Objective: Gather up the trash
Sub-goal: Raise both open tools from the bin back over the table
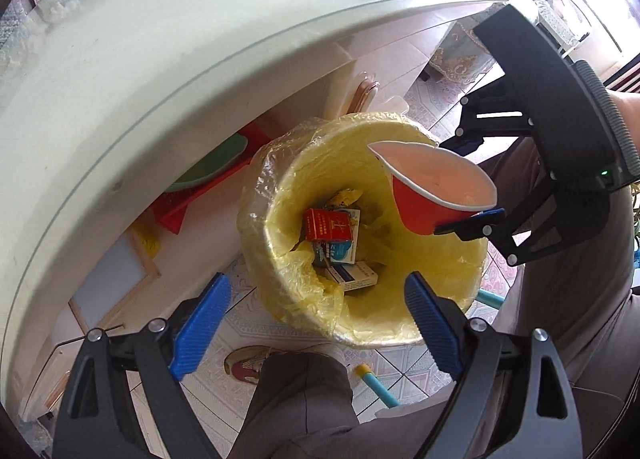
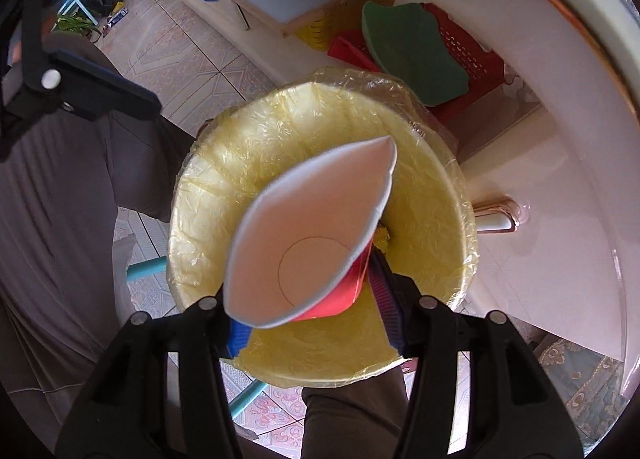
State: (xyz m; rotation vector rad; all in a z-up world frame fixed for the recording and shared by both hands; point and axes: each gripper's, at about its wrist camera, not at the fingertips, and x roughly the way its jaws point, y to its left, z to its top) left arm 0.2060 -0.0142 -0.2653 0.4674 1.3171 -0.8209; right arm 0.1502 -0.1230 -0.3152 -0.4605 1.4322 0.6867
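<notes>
Bin (image 1: 460, 283) on tiled floor (image 1: 240, 335) — beside table (image 1: 120, 79)

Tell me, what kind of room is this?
Probably a lived-in home, perhaps a living or dining room. A white table stands over a patterned tile floor, a small bin lined with a yellow bag sits beside it, and red plastic baskets are stored under the table.

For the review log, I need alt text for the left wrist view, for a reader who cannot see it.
The right gripper holds a squashed red paper cup over a yellow-lined trash bin that has small boxes at the bottom. The left gripper hangs open and empty above the bin's near rim, beside a white table.
</notes>
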